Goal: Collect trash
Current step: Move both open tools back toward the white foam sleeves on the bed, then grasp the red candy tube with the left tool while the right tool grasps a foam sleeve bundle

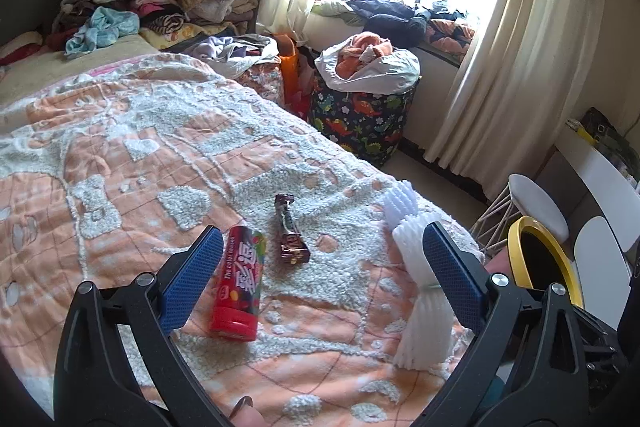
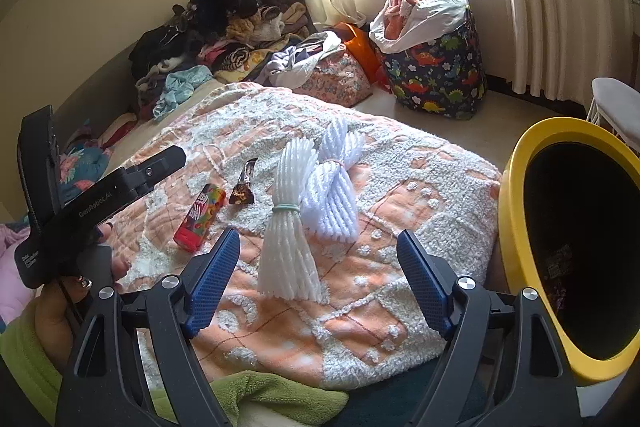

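Yellow bin (image 2: 508,227) cut off at right edge, contents dark, foam bundle (image 1: 416,291) partly behind left gripper (image 1: 320,277), right gripper (image 2: 318,279), both wide open, empty, red tube (image 1: 240,287) on peach bedspread (image 1: 120,167), bright window upper right.

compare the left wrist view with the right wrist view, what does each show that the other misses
Only the left wrist view shows the open left gripper head-on, and the white chair seat from above.

Only the right wrist view shows the open right gripper, the hand holding the other gripper from the side, and both foam net bundles in full.

Both show the red candy tube, brown wrapper, yellow bin, orange blanket and dinosaur basket.
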Available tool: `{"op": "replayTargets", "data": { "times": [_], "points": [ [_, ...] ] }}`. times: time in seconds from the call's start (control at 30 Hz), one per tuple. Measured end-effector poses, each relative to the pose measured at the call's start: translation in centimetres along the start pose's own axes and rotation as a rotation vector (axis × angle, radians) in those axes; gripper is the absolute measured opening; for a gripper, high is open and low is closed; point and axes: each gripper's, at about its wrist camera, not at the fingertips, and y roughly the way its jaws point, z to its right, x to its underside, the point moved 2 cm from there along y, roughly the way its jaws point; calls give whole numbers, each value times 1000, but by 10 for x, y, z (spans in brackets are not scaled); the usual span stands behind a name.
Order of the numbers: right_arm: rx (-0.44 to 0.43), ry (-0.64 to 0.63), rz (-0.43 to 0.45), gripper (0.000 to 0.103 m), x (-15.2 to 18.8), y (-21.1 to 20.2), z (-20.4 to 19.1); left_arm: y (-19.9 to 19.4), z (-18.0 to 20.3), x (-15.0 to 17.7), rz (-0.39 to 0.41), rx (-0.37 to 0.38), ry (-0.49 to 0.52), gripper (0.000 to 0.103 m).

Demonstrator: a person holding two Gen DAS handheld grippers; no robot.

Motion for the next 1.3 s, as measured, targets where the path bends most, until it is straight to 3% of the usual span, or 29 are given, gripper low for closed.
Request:
{"op": "replayTargets", "data": {
  "times": [0.43, 0.57, 0.63, 0.7, 0.73, 0.87, 0.9, 1.07, 1.13, 1.3],
  "points": [
    [-48, -20, -117, 78, 8, 50, -20, 25, -42, 20, -122, -24, -95, 92],
    [-58, -13, -154, 71, 11, 65, -22, 34, -51, 28, -165, -21, -134, 92],
    [-64, -8, -169, 63, 12, 71, -22, 38, -53, 32, -182, -18, -147, 85],
    [-74, -3, -184, 46, 14, 76, -22, 40, -54, 35, -196, -19, -153, 77],
    [-79, -4, -189, 42, 15, 77, -23, 41, -54, 36, -199, -16, -154, 74],
    [-87, -30, -193, 27, 20, 76, -27, 43, -53, 38, -204, -10, -151, 71],
    [-90, -41, -190, 24, 20, 74, -28, 43, -53, 39, -205, -10, -150, 60],
    [-97, -100, -171, 21, 24, 64, -40, 47, -53, 43, -223, -11, -149, 43],
    [-100, -120, -165, 20, 24, 60, -44, 48, -53, 44, -235, 1, -149, 26],
    [-112, -154, -144, 19, 23, 49, -53, 50, -49, 47, -252, 32, -142, 24]
  ]
}}
